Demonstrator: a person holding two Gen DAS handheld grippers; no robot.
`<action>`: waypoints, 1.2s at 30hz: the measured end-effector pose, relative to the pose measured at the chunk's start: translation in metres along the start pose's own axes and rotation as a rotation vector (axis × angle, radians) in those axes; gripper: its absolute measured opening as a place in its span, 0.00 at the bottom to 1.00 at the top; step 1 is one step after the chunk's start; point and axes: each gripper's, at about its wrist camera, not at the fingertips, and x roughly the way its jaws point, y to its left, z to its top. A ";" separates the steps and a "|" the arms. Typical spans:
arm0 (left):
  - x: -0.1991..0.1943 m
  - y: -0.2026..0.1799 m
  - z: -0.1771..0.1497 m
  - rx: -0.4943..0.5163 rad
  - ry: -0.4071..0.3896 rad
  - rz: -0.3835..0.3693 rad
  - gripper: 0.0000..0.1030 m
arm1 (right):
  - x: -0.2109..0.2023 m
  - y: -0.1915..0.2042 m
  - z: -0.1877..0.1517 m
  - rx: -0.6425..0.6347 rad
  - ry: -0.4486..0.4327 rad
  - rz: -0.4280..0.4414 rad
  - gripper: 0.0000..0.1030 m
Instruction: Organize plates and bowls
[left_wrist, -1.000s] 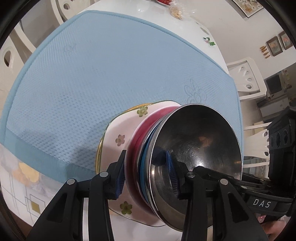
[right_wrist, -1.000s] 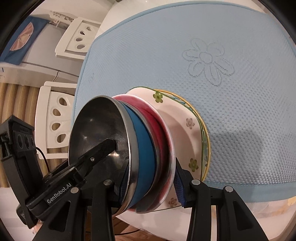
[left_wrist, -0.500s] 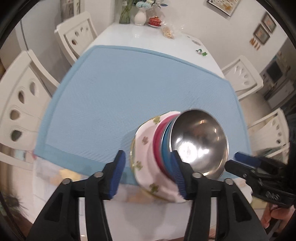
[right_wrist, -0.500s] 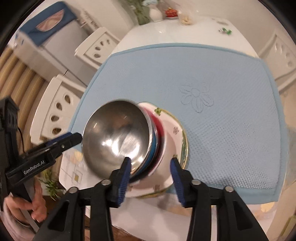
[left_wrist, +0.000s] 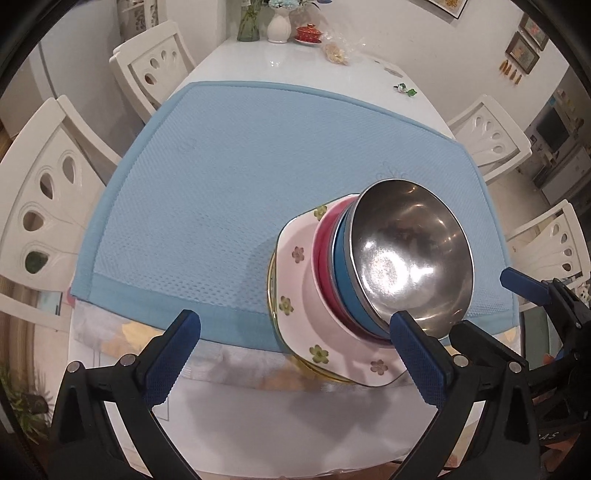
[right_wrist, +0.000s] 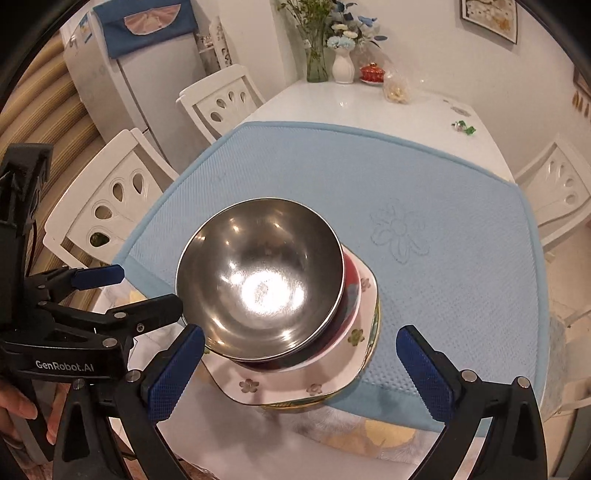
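Observation:
A stack stands at the near edge of the blue mat (left_wrist: 240, 166): a steel bowl (left_wrist: 410, 254) (right_wrist: 258, 280) on top, a blue bowl (left_wrist: 343, 280) and a red bowl (left_wrist: 323, 254) under it, then a pink flowered square plate (left_wrist: 299, 295) (right_wrist: 295, 387) over a yellow-rimmed plate. My left gripper (left_wrist: 295, 321) hovers above the stack's left side, jaws opening wide, pads touching nothing. My right gripper (right_wrist: 301, 332) hangs over the stack's near side, jaws also opening, pads off the dishes. Each gripper shows at the other view's edge.
The mat lies on a white table (left_wrist: 295, 62). At the far end stand vases (left_wrist: 277, 26), a red lidded cup (left_wrist: 308, 32) and a plastic bag (left_wrist: 338, 51). White chairs (left_wrist: 48, 192) (right_wrist: 554, 199) ring the table. A fridge (right_wrist: 155, 74) stands behind, on the left.
Both grippers were shut on the stack's rims; their jaws have spread wide and they have drawn back and up. The stack now rests alone on the mat's near edge.

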 end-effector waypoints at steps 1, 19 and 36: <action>0.000 0.000 0.000 0.001 -0.001 0.001 0.99 | 0.000 0.000 -0.001 0.001 -0.001 -0.002 1.00; -0.003 0.006 -0.001 -0.004 -0.015 0.012 0.99 | -0.001 0.007 0.000 0.006 -0.007 0.001 1.00; -0.005 0.012 0.000 0.000 -0.019 0.014 0.99 | 0.000 0.009 -0.002 0.013 0.000 -0.005 1.00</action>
